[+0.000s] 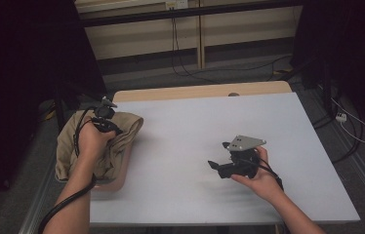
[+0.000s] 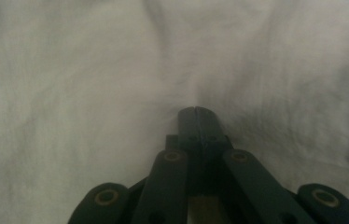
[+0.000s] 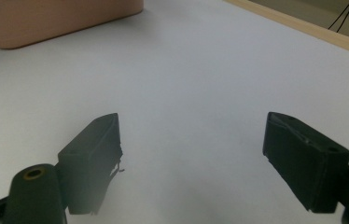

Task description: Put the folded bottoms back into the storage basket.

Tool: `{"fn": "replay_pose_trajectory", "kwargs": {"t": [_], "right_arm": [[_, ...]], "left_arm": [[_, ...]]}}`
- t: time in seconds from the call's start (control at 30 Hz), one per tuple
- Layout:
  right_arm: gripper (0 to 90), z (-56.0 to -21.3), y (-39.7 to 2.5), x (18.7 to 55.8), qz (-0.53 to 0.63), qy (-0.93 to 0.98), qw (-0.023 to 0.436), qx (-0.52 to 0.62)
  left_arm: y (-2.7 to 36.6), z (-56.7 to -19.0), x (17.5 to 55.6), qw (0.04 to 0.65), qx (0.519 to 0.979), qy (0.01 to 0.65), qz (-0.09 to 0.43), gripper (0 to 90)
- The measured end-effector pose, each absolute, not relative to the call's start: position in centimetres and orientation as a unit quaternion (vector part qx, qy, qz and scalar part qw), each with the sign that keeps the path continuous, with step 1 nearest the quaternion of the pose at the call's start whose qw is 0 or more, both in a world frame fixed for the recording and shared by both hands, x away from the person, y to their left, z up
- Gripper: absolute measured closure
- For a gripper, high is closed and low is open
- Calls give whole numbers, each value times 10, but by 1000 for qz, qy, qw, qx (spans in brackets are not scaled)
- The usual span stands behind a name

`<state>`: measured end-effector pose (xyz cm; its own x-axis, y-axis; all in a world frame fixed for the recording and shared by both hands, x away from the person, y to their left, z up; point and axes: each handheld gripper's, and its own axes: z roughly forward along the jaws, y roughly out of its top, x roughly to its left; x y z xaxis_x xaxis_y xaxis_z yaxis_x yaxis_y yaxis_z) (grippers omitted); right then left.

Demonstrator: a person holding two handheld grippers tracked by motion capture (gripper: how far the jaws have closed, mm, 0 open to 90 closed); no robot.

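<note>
The tan cloth (image 1: 122, 127) sits bunched in a pink tub (image 1: 117, 184) at the table's left edge. It looks soft and floppy. The left gripper (image 2: 196, 114) pinches a fold. The right gripper (image 3: 189, 158) is spread wide over the table (image 1: 185, 122).

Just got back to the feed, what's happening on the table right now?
A person holds a gripper in each hand. The left gripper is down on the beige cloth heaped over a tan bin at the table's left edge; its fingers are closed and pressed into the fabric. The right gripper is open above the bare white tabletop, holding nothing.
</note>
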<state>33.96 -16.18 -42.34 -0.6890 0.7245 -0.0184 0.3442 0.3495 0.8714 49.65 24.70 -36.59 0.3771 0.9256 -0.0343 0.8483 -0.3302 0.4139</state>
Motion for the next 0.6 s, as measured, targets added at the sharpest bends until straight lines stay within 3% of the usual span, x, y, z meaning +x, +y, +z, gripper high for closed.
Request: {"fn": "replay_pose_trajectory", "kwargs": {"t": [0.6], "right_arm": [[186,-429,-168,339,466,792,201,341]], "left_arm": [[263,-415,501,176,780,595,81,900]]}}
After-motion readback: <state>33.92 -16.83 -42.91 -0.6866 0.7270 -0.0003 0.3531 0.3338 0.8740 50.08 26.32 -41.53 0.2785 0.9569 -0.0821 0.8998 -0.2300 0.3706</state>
